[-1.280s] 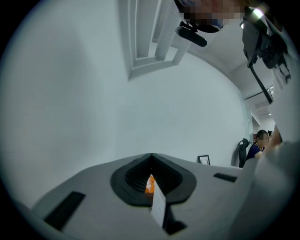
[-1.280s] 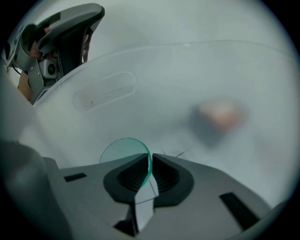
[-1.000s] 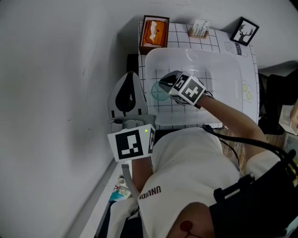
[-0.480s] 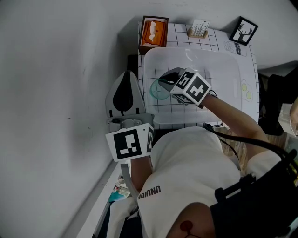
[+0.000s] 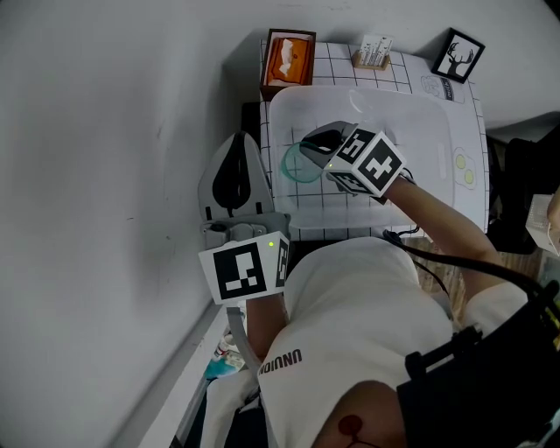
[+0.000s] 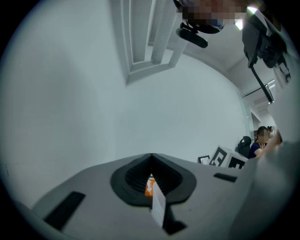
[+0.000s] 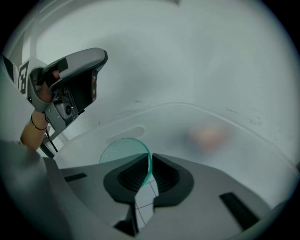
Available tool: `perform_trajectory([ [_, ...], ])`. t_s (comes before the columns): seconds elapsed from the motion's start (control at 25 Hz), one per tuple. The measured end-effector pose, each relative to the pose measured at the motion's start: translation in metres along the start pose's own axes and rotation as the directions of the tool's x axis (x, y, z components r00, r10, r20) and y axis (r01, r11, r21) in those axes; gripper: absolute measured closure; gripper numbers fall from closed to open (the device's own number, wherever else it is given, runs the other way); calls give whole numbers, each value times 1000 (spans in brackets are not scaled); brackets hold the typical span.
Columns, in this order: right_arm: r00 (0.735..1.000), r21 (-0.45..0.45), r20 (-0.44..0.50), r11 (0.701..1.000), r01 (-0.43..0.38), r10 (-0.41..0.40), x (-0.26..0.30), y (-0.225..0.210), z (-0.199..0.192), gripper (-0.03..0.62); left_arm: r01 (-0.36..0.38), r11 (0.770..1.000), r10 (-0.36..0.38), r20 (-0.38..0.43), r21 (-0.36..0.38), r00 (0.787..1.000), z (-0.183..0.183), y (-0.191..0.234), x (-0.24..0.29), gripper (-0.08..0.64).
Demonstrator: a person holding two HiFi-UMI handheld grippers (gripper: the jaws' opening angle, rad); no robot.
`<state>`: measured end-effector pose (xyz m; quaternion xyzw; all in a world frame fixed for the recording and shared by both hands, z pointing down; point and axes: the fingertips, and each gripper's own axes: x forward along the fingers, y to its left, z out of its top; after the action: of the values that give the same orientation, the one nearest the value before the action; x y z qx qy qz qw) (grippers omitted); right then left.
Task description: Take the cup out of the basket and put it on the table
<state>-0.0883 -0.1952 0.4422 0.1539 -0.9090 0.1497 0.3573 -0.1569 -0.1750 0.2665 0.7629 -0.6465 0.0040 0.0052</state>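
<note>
right gripper view: right gripper [image 7: 149,164] pinched narrow on the translucent green cup [image 7: 123,151] by its thin rim, inside the clear basket [image 7: 197,117], ready for lifting out; left gripper [image 6: 151,165] closed, empty, held clear of the basket.

- A plain pale wall [image 5: 105,175] fills the left side, bare and evenly lit.
- A table [image 5: 470,122] with a white, black-gridded cloth stands close by it.
- A white moulded frame [image 6: 143,37] runs up the wall; window or door, unclear.
- A bright light [image 6: 253,9] glares overhead.

The cup [image 7: 121,150] looks like thin, translucent green plastic. The basket [image 5: 424,118] is milky white plastic, smooth and faintly glossy.
</note>
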Motion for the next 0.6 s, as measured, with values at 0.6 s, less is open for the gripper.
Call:
perform_trajectory([
  [0.6, 998, 5, 40, 999, 38, -38, -27, 0, 10, 552, -8, 1000, 8, -1, 12, 1000, 4, -7, -8, 548],
])
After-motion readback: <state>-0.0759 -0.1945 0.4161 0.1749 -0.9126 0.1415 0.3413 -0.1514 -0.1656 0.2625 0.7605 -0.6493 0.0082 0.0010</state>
